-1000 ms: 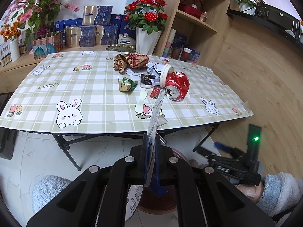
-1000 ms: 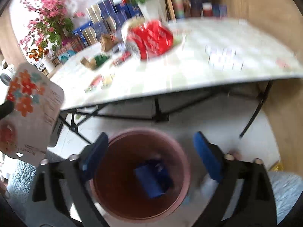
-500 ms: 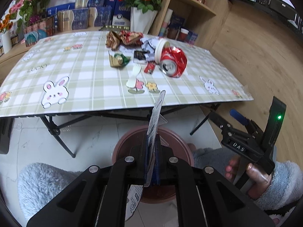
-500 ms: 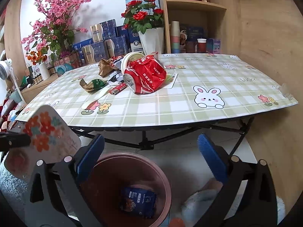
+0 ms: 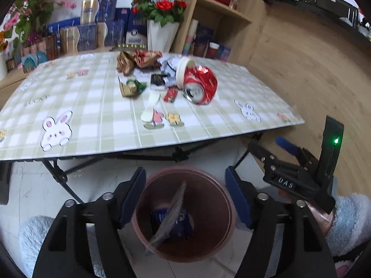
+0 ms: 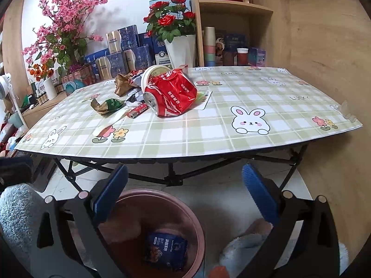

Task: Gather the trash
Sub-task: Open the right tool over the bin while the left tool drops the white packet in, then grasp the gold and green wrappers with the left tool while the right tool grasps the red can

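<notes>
My left gripper (image 5: 184, 173) hangs over a pink-brown bin (image 5: 228, 208) on the floor, its jaws opening. A flat wrapper (image 5: 172, 215) has left the pads and stands on edge inside the bin, beside a blue packet (image 5: 162, 217). My right gripper (image 6: 185, 178) is open with nothing between its fingers, just right of the bin (image 6: 199, 231) and facing the table. On the table lie a crushed red can (image 6: 171, 97), a white lid (image 5: 182, 71), a gold-brown crumpled wrapper (image 5: 136, 61), a green-gold wrapper (image 5: 132, 86), a small red tube (image 5: 170, 95) and a white spoon (image 5: 150, 110).
The folding table (image 6: 266, 139) with a check rabbit cloth stands just beyond the bin, its black legs crossing underneath. Boxes, a rose vase (image 6: 180, 48) and wooden shelves line the back. A wooden wall closes the right. A fluffy sleeve (image 5: 347, 220) holds the right gripper.
The left jaws have gone from shut on the flat wrapper to wide apart, and the wrapper has dropped into the bin. The right view has tilted up from the bin to the table.
</notes>
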